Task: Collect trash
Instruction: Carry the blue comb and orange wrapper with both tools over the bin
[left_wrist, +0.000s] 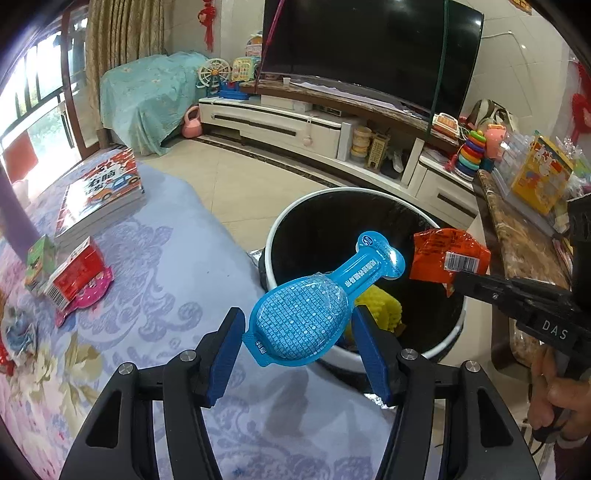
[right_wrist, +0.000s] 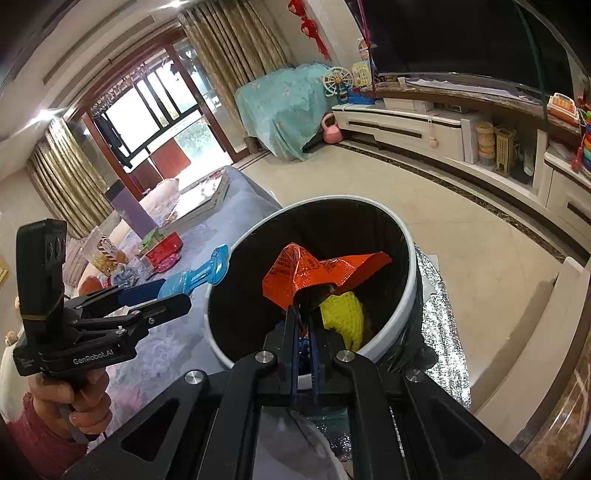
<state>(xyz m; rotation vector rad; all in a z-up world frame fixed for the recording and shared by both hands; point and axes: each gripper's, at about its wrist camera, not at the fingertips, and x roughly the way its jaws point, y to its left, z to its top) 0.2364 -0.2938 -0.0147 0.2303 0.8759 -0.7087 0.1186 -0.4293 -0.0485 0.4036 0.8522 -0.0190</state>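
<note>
My left gripper (left_wrist: 297, 332) is shut on a blue bone-shaped snack pack (left_wrist: 314, 306), its blue pads pressing the pack's wide end. The narrow end sticks out over the rim of a white trash bin (left_wrist: 273, 236) with a black liner. From the right wrist view, the left gripper (right_wrist: 170, 291) and the blue pack (right_wrist: 199, 275) sit just left of the bin (right_wrist: 410, 240). My right gripper (right_wrist: 304, 295) is shut on a crumpled orange wrapper (right_wrist: 314, 269) held over the bin's mouth; the left wrist view shows this gripper (left_wrist: 458, 275) and wrapper (left_wrist: 447, 254) too. A yellow mesh item (right_wrist: 343, 314) lies inside.
The lilac floral cloth (left_wrist: 166, 295) on the left carries a stack of books (left_wrist: 99, 195), a red box (left_wrist: 74, 273), a green box (left_wrist: 40, 262) and a pink wrapper (left_wrist: 92, 295). A marble-topped table (left_wrist: 517, 240) stands right of the bin. A silver mat (right_wrist: 439, 325) lies under it.
</note>
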